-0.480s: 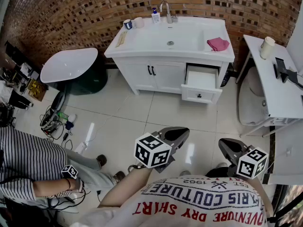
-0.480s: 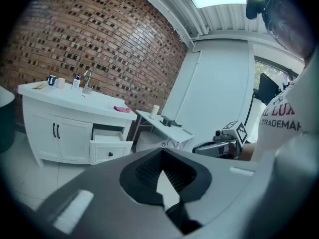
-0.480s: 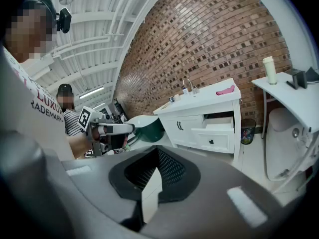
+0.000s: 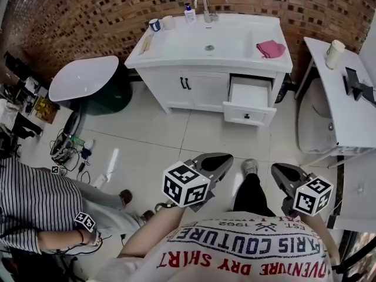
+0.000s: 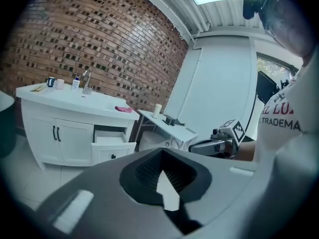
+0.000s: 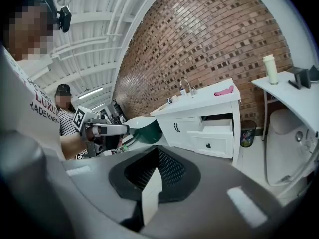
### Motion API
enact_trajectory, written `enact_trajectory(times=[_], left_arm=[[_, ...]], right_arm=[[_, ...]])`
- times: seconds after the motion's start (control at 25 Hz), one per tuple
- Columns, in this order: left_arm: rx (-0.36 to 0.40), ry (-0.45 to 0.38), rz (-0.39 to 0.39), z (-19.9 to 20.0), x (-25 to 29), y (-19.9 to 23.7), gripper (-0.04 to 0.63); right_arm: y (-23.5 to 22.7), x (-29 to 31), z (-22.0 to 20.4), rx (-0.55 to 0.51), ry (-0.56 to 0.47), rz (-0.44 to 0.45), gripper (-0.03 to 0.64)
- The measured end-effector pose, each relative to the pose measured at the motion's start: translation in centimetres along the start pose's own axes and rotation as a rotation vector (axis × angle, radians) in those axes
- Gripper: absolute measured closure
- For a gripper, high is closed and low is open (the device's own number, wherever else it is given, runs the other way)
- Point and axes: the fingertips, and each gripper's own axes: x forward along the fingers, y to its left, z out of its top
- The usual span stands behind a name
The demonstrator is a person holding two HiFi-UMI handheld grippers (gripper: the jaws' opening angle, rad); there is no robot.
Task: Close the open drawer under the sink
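- Jaws of the left hand-held gripper (image 4: 218, 162) and right hand-held gripper (image 4: 281, 175) pressed together, empty, over the tiled floor (image 4: 147, 140).
- Drawer (image 4: 249, 101) pulled out, well apart from both, under the white worktop (image 4: 170, 51), right of the sink (image 4: 217, 44).
- Pink cloth (image 4: 270, 49) on the worktop.
- Brick wall (image 4: 88, 10) behind.

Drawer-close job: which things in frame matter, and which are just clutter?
Job:
- open drawer
- sink cabinet
- left gripper and right gripper, both shut, empty, well short of the drawer

Lying about:
- pink cloth
- soap bottle
- mug
- side table with its paper cup
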Motion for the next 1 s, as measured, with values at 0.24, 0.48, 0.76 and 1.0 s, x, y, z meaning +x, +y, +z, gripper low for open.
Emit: enact_trajectory(times=[0.24,0.48,0.76,1.0], left_arm=[[-0.041,0.014,0.052,0.6,0.6,3.5,0.598],[-0.087,0.045,0.086,0.8,3.3,8.2,0.598],[-0.135,0.14,0.06,1.0,10.2,14.5,0.598],[-0.221,0.23,0.042,0.2,16.1,19.7,0.598]], right_arm=[[-3.2,4.8,1.3,0.01,0.021,0.026,0.611],[-8.6,9.5,1.7,0.034,0.063,0.009,0.611],[-16.0,15.2,2.1,0.094,0.126,-0.004,0.611],[-24.9,20.6,-0.9,0.199,0.218,-0.08,0.611]])
